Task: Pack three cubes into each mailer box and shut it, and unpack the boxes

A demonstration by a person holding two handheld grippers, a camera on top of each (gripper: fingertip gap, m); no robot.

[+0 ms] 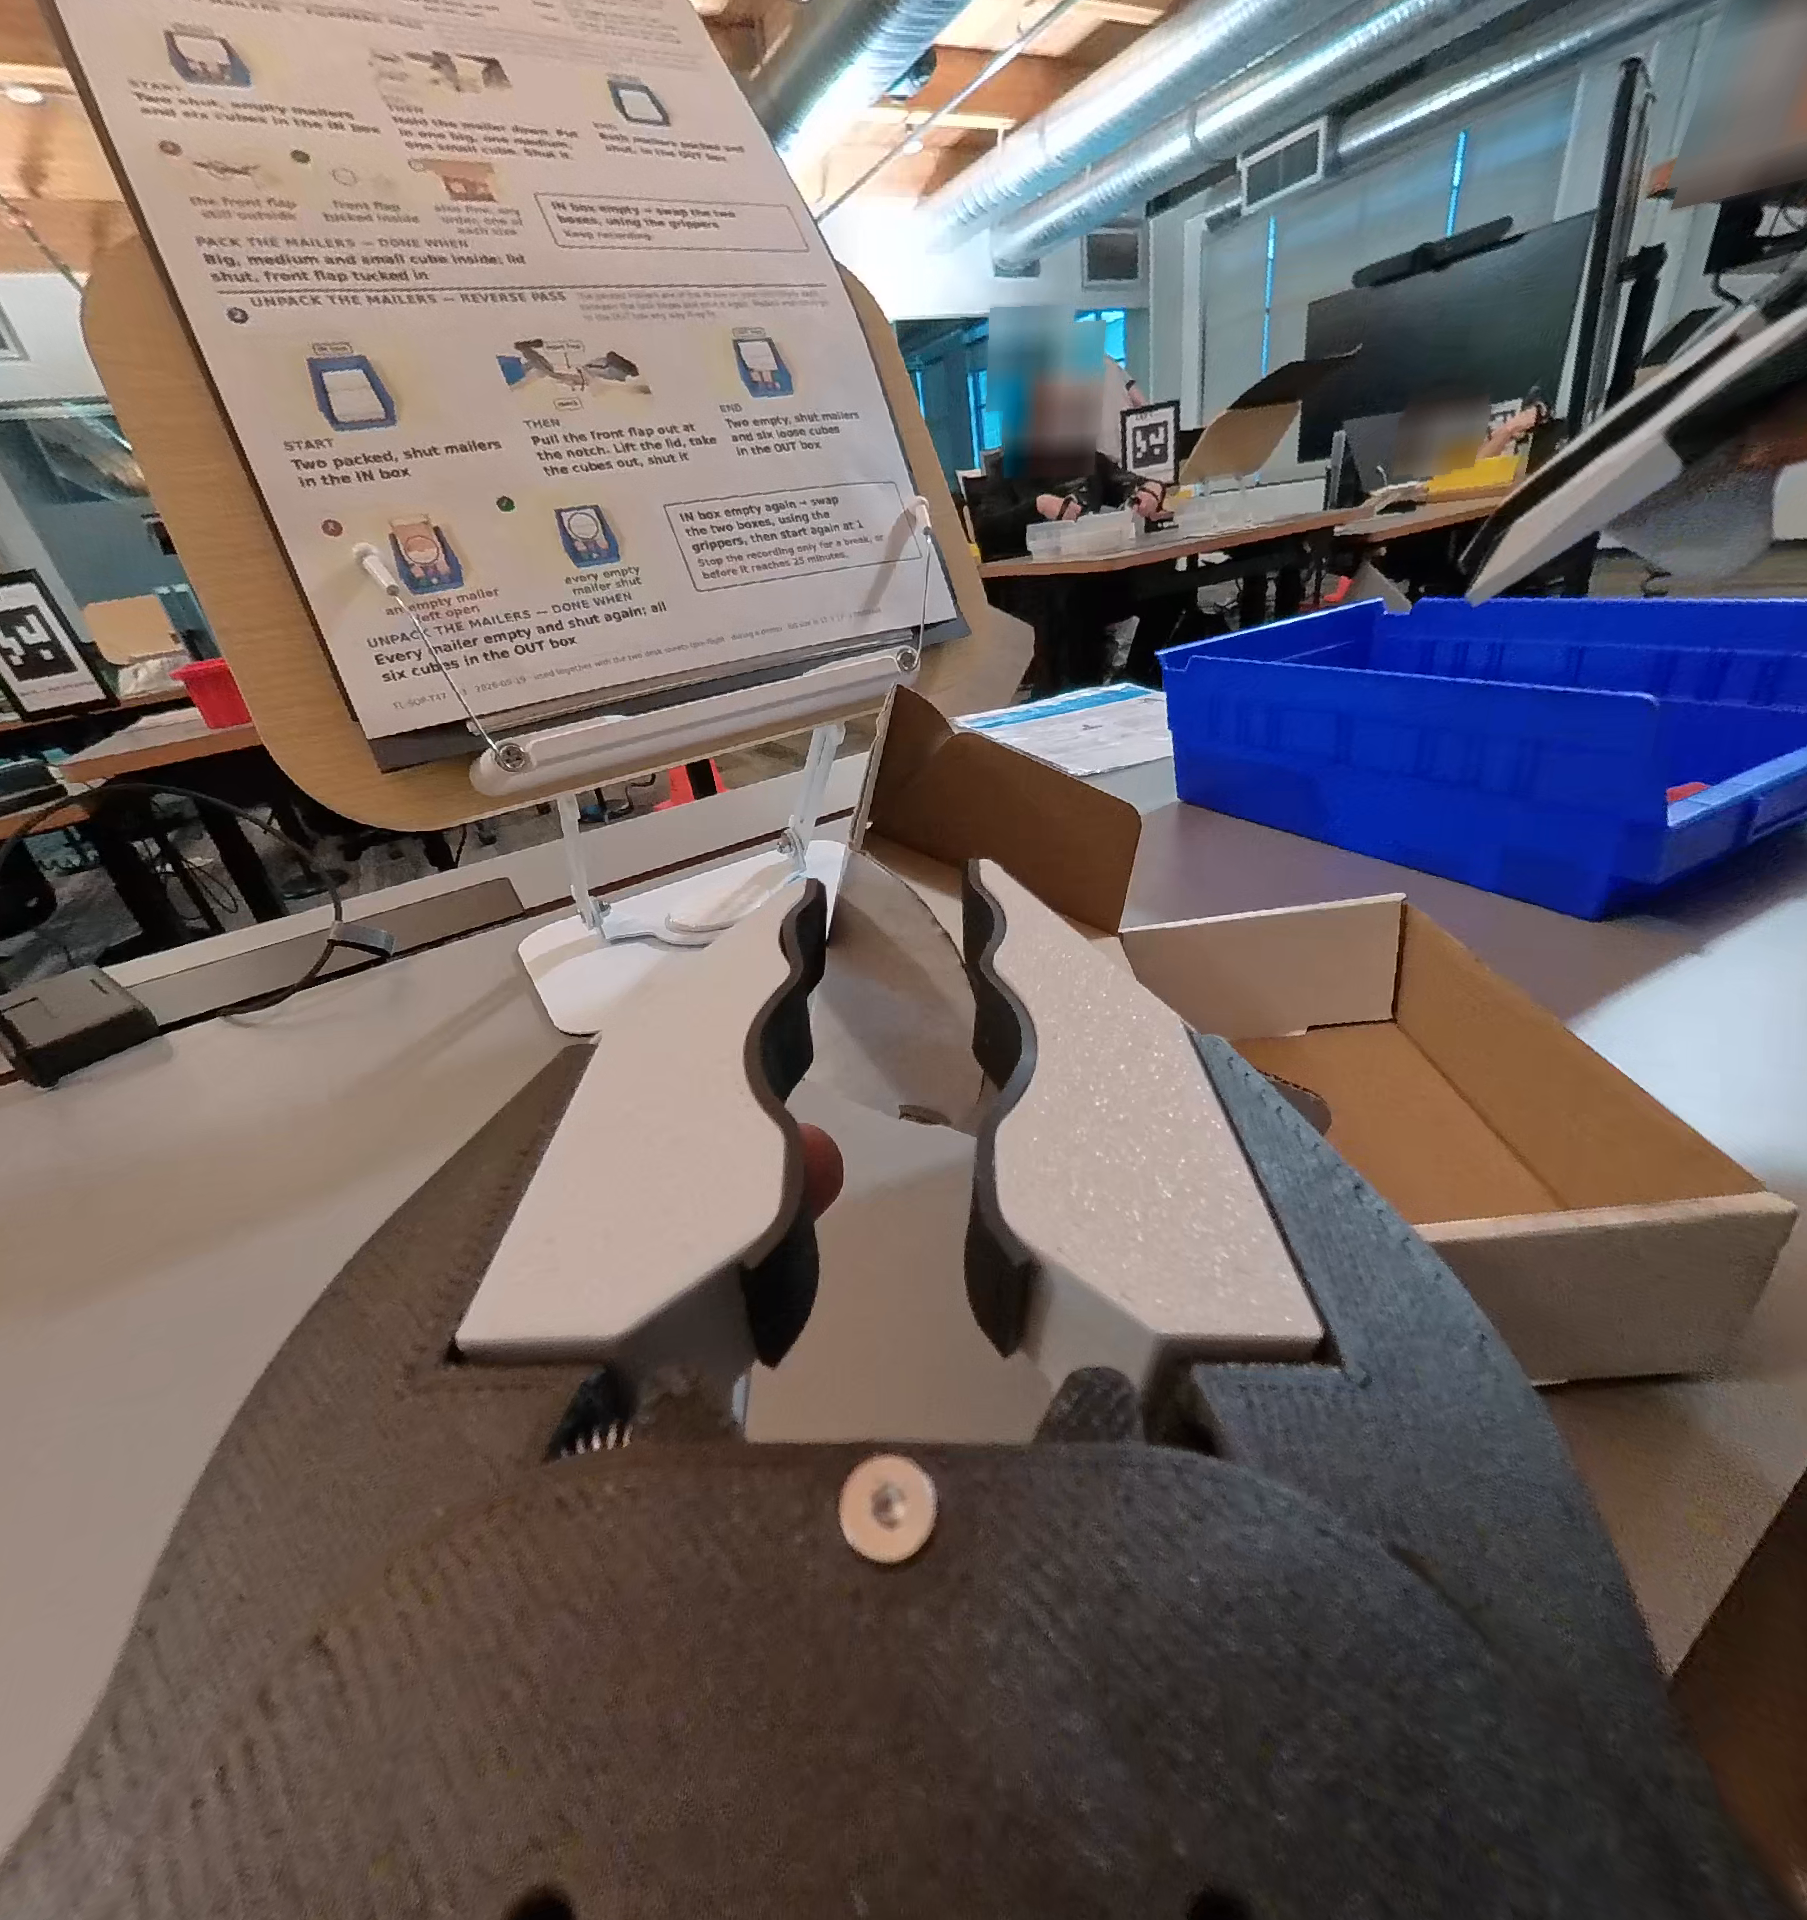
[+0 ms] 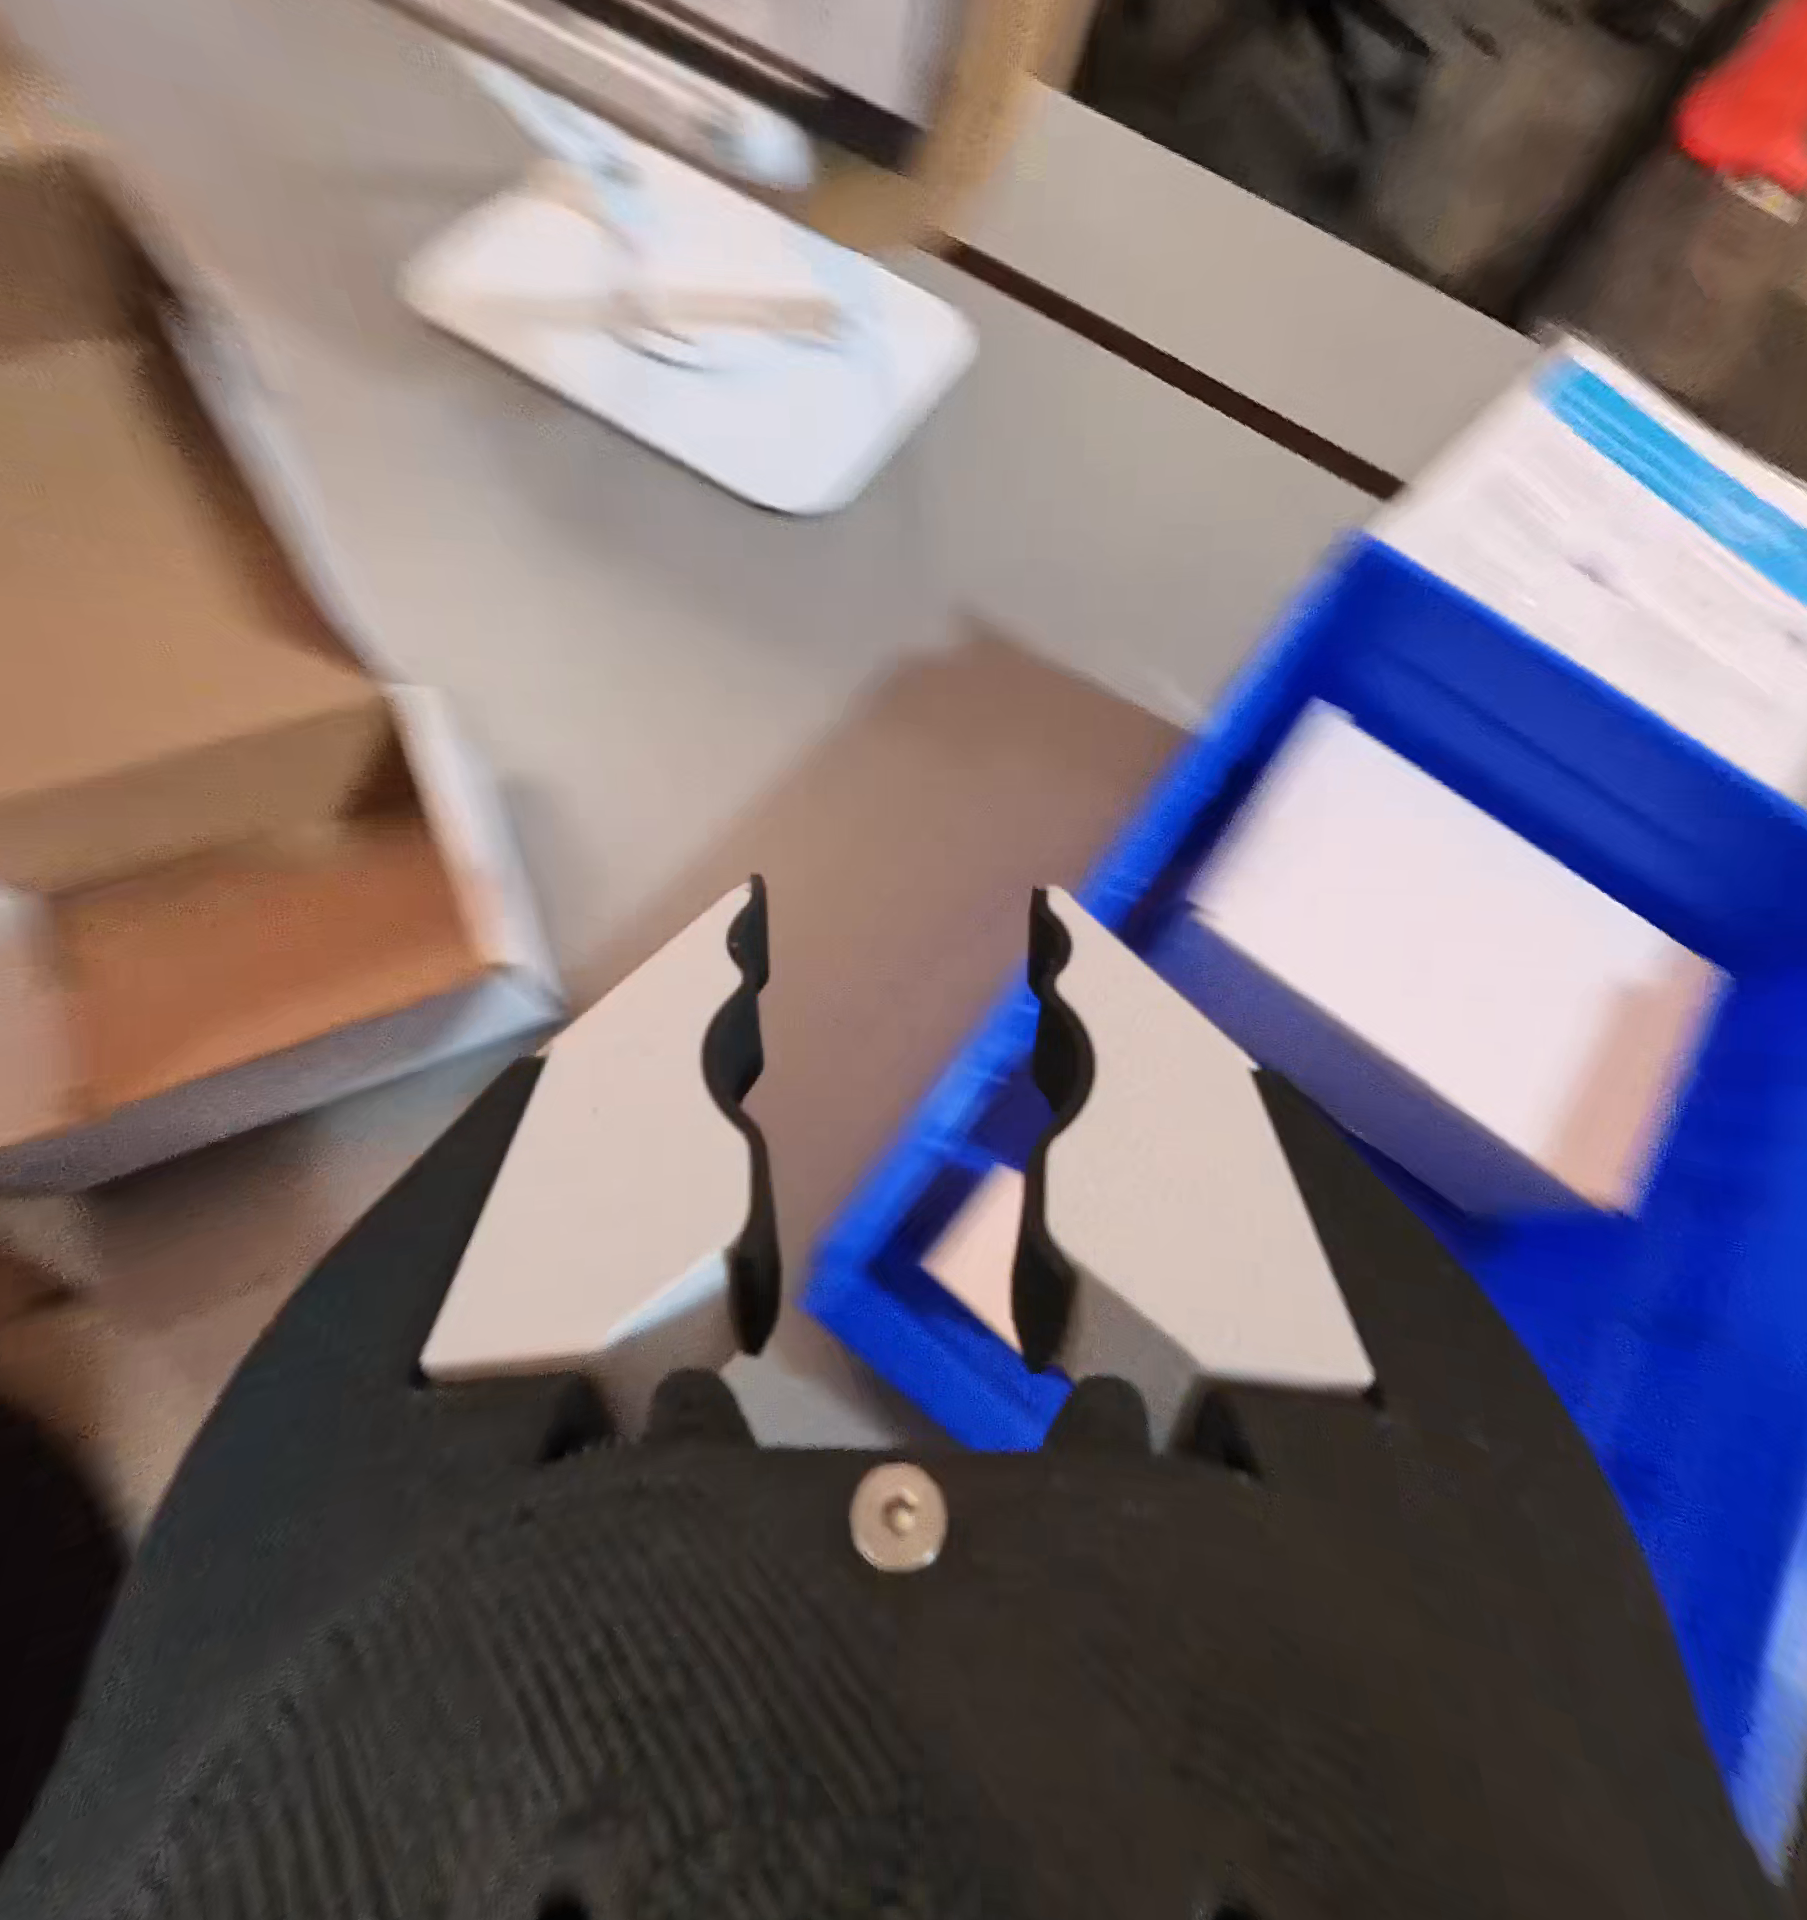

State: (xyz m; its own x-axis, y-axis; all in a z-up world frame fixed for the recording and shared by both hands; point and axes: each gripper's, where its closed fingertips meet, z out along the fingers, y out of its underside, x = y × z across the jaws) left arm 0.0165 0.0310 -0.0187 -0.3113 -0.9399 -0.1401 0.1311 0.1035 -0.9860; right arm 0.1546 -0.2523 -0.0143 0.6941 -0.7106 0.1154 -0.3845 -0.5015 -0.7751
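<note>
We hold the left gripper [image 1: 894,935] with its jaws apart and nothing between them, just beside the open mailer box [image 1: 1481,1122], whose brown inside looks bare. Our right gripper [image 2: 894,935] also has parted, empty jaws, hovering above the blue bin [image 2: 1501,665], where a shut white mailer [image 2: 1439,966] lies. Beyond stands the instruction sheet stand [image 1: 525,395] on the grey table [image 1: 203,1143].
</note>
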